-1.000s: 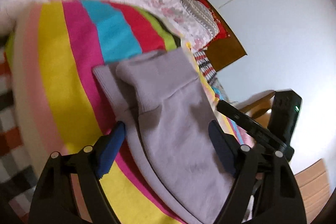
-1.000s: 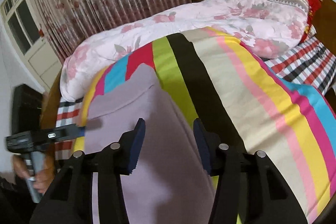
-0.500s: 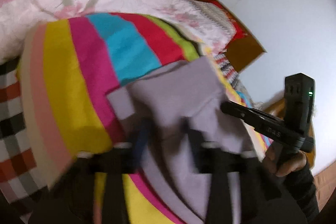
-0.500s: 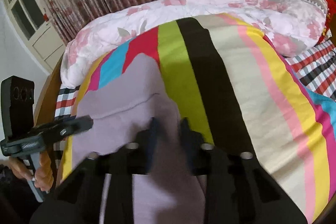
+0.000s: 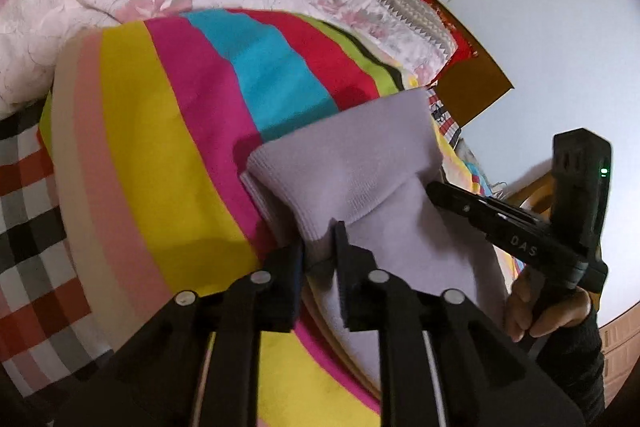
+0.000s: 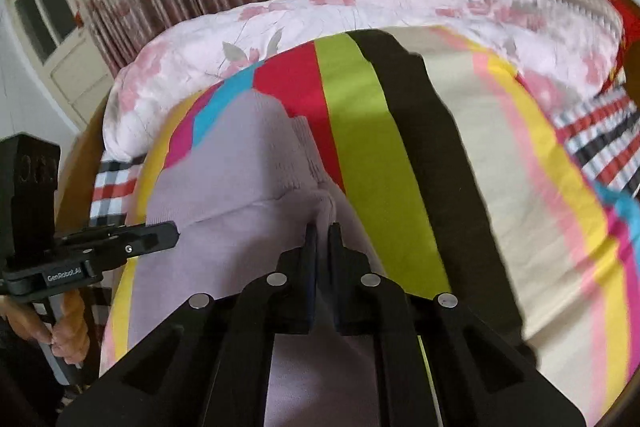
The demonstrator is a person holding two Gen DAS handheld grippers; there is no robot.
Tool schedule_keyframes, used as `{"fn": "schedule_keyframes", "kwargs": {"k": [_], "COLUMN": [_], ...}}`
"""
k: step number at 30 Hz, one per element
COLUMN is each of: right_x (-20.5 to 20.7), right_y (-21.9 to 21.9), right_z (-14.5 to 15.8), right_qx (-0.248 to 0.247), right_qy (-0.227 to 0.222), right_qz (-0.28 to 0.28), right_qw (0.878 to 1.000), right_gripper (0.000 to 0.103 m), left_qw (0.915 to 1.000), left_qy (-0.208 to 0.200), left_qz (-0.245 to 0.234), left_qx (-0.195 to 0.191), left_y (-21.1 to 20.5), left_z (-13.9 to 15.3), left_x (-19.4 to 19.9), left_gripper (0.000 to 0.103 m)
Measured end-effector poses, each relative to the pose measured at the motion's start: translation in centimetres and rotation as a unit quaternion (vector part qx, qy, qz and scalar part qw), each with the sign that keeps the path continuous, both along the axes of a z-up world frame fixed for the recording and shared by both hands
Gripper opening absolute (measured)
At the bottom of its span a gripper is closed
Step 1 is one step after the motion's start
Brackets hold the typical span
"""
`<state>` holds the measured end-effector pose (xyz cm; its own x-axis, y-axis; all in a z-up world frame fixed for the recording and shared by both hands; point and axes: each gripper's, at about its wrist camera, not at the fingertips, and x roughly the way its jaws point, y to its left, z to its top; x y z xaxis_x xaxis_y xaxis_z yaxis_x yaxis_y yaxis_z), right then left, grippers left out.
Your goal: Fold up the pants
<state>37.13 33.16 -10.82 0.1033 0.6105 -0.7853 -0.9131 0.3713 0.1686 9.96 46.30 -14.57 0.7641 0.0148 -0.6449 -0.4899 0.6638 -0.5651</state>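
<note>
Gripping the lilac pants (image 5: 360, 163) at two points, both tools are on the cloth, which lies on the striped blanket (image 5: 168, 147). The left gripper (image 5: 320, 247) pinches a fold at the ribbed band, its jaws easing apart slightly. The right gripper (image 6: 322, 239) pinches a bunched ridge, jaws nearly together, likewise easing. Judgement: the fold is starting; next, lift both edges evenly and carry them over.
</note>
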Motion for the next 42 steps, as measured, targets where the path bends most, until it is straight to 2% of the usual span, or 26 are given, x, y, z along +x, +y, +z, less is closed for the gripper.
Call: {"fn": "schedule_keyframes", "kwargs": {"k": [1,2,3,4,7,10,11,13,16,17,19,21,22,24,26,28,31,34,36,38,40,42], "right_x": [0.1,0.2,0.3,0.2,0.0,0.2,0.3,0.1,-1.9,-2.8,-4.7,-5.3,-5.0,-3.6,-2.7,-1.5,-0.4,-0.9,-1.4,-1.9,-2.7,-4.7], "right_y": [-0.3,-0.9,-1.4,-2.3,-7.1,-12.3,-15.0,-18.8,-22.7,-23.5,-24.7,-26.0,-26.8,-28.6,-29.0,-28.1,-25.8,-24.6,-24.3,-24.4,-24.5,-24.3], "right_z": [0.2,0.6,1.0,1.8,4.5,5.9,6.0,5.7,4.3,3.7,2.0,-0.3,-0.7,0.1,1.1,2.0,1.3,0.4,-0.1,-0.1,0.4,2.4], "right_qx": [0.004,0.003,0.0,0.002,0.019,0.013,0.008,0.002,-0.016,-0.024,-0.047,-0.09,-0.079,-0.024,0.008,0.034,-0.005,-0.04,-0.054,-0.054,-0.061,-0.064], "right_qy": [0.008,0.011,0.009,0.0,-0.041,-0.064,-0.06,-0.046,-0.028,-0.025,-0.013,-0.009,-0.001,0.047,0.051,0.062,0.062,0.063,0.045,0.036,-0.006,-0.092], "right_qz": [-0.002,-0.008,-0.013,-0.019,-0.045,-0.095,-0.121,-0.16,-0.174,-0.17,-0.153,-0.155,-0.16,-0.176,-0.181,-0.15,-0.111,-0.076,-0.06,-0.055,-0.047,-0.041], "right_qw": [1.0,1.0,1.0,1.0,0.998,0.993,0.991,0.986,0.984,0.985,0.987,0.984,0.984,0.983,0.982,0.986,0.992,0.994,0.996,0.996,0.997,0.993], "right_gripper": [0.022,0.03,0.048,0.057,0.058,0.058,0.058,0.058,0.058,0.058,0.062,0.065,0.064,0.063,0.062,0.051,0.036,0.028,0.028,0.028,0.004,0.004], "left_qw": [1.0,0.9993,0.998,0.996,0.991,0.9896,0.9881,0.9842,0.9795,0.9785,0.9733,0.974,0.9761,0.9744,0.9738,0.9728,0.9734,0.9717,0.9693,0.9706,0.9715,0.9712], "left_qy": [-0.003,0.012,0.021,0.023,0.003,-0.033,-0.041,-0.046,-0.008,0.012,0.089,0.108,0.1,0.109,0.112,0.116,0.12,0.129,0.137,0.134,0.132,0.133], "left_qz": [0.007,0.032,0.052,0.072,0.08,0.022,-0.017,-0.06,-0.109,-0.115,-0.112,-0.114,-0.111,-0.115,-0.118,-0.119,-0.114,-0.111,-0.11,-0.109,-0.109,-0.108], "left_qx": [0.003,0.016,0.028,0.047,0.107,0.138,0.147,0.16,0.169,0.171,0.179,0.163,0.158,0.16,0.158,0.161,0.158,0.164,0.172,0.168,0.165,0.166], "left_y": [0.0,0.0,-0.2,-0.4,-2.1,-5.0,-6.4,-8.2,-10.4,-10.8,-11.2,-10.8,-10.5,-10.3,-10.5,-10.7,-10.7,-10.7,-11.0,-10.9,-11.0,-11.1], "left_z": [0.2,0.4,0.7,1.4,4.3,6.7,7.2,7.4,6.0,5.4,2.9,1.5,1.6,1.3,1.3,1.0,0.9,0.9,0.8,0.9,0.8,0.8], "left_x": [-0.4,-1.0,-1.4,-2.0,-3.1,-2.4,-1.3,0.7,4.1,5.2,6.7,6.7,6.4,6.6,6.6,7.2,7.2,8.2,8.3,8.2,8.3,8.4], "left_gripper": [0.032,0.054,0.059,0.06,0.071,0.087,0.091,0.092,0.093,0.093,0.093,0.093,0.093,0.093,0.094,0.095,0.098,0.101,0.101,0.101,0.101,0.101]}}
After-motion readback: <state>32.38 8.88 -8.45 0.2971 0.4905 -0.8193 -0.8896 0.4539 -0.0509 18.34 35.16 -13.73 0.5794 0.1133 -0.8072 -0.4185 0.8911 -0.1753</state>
